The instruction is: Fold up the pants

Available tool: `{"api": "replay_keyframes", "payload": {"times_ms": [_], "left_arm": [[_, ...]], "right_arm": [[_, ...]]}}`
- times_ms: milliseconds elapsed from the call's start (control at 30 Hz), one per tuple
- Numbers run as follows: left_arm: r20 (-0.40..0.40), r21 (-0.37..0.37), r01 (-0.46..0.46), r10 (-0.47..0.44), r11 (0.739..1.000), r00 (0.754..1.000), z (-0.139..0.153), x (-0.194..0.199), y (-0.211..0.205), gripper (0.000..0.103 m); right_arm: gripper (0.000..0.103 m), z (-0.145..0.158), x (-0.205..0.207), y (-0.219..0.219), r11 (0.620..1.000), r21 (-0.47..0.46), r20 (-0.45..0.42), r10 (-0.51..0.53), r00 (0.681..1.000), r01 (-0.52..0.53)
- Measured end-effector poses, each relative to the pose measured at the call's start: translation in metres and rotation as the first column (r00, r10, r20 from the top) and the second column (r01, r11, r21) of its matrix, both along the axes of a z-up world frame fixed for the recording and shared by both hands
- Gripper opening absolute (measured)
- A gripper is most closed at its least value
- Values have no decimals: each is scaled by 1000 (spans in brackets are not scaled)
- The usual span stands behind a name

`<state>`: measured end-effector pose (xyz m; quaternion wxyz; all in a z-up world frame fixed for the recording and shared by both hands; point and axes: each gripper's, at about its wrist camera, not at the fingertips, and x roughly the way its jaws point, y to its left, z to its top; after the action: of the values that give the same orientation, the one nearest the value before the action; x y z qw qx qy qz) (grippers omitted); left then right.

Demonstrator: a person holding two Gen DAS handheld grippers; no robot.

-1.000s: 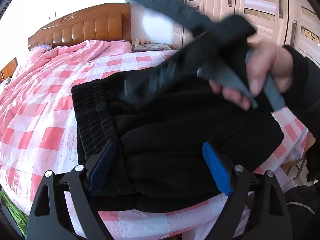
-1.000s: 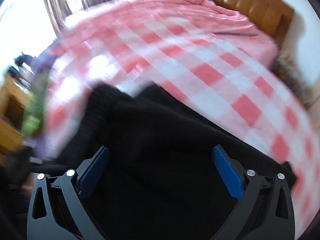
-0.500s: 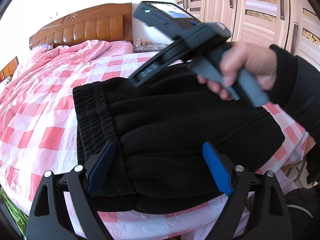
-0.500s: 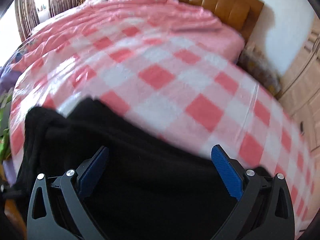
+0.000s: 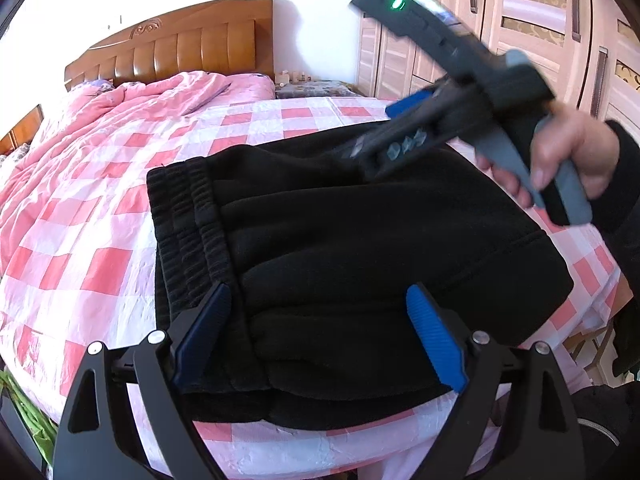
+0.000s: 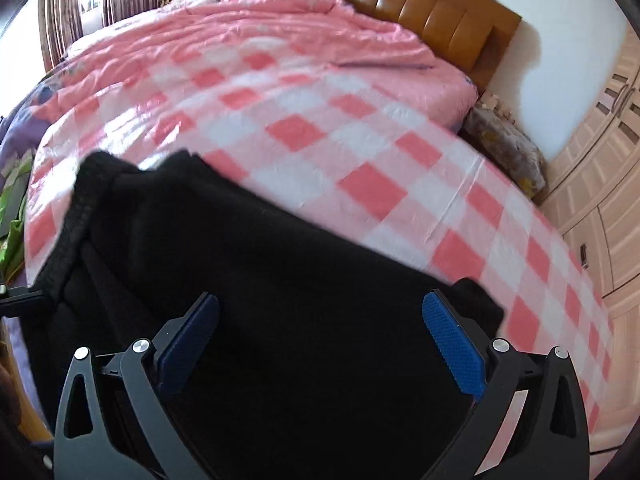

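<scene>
Here, folded black pants (image 5: 360,240) on checked bedspread (image 5: 80,240), both tongs (image 5: 318,308) (image 6: 320,320) wide open, empty

The left wrist camera sat low at the bed's near edge, close over the pants (image 5: 352,240), facing the headboard (image 5: 172,48) at 11 o'clock. The right wrist camera hung close over the pants (image 6: 256,288), facing the headboard (image 6: 424,12) at 1 o'clock. Both views shared the pants, checkered sheet (image 5: 88,240) and wardrobe (image 5: 520,20).
</scene>
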<state>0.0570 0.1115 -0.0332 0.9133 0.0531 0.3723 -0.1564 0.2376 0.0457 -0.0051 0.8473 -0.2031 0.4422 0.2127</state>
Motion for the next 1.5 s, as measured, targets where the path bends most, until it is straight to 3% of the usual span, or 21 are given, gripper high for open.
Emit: {"api": "replay_keyframes", "payload": {"times_ms": [100, 200, 300, 333, 433, 667, 800, 967, 1067, 1167, 1333, 1400, 1433, 1500], "left_arm": [[-6, 9, -4, 4, 1000, 1000, 1, 1, -1, 90], [-9, 12, -7, 7, 1000, 1000, 1, 2, -2, 90], [-8, 12, -3, 3, 1000, 1000, 1, 2, -3, 90], [-7, 11, -3, 3, 1000, 1000, 1, 2, -3, 90], [-3, 8, -5, 5, 1000, 1000, 1, 1, -3, 90], [-7, 10, -11, 11, 1000, 1000, 0, 1, -3, 90], [-15, 19, -22, 22, 1000, 1000, 0, 2, -5, 91], [-24, 30, -32, 32, 999, 999, 2, 4, -7, 91], [-22, 32, -38, 39, 999, 999, 2, 4, -8, 91], [-24, 32, -45, 46, 998, 999, 2, 5, -9, 92], [-31, 45, -59, 60, 997, 998, 2, 7, -14, 93], [-33, 57, -74, 76, 996, 997, 3, 8, -14, 95], [-40, 75, -102, 106, 992, 994, 0, 9, -13, 102], [-38, 50, -106, 108, 993, 993, -1, 9, -10, 102]], "right_arm": [[99, -10, 0, 20, 999, 24, -42, 34, 999, -33], [99, -2, -3, 33, 998, 44, -30, 53, 998, -52], [99, 18, -7, 13, 971, 232, -73, 78, 994, -59], [99, 24, -11, 5, 968, 248, -67, 58, 996, -40], [99, 37, -36, -16, 987, 161, 30, -5, 1000, 1], [99, -2, -83, -43, 1000, -21, 23, 4, 1000, -4], [99, -14, -77, -55, 990, 131, -37, -47, 998, 51], [99, 12, -103, -73, 972, 234, 26, -41, 999, 34], [99, 18, -130, -94, 970, 231, 64, -87, 994, 70], [99, 5, -147, -101, 981, 181, 60, -84, 995, 72], [99, -13, -156, -114, 960, 252, 16, -128, 992, 120], [99, -5, -165, -114, 965, 234, 67, -135, 989, 116], [99, -1, -172, -113, 968, 225, 96, -133, 986, 109], [99, -2, -176, -113, 971, 207, 118, -143, 983, 117]]}}
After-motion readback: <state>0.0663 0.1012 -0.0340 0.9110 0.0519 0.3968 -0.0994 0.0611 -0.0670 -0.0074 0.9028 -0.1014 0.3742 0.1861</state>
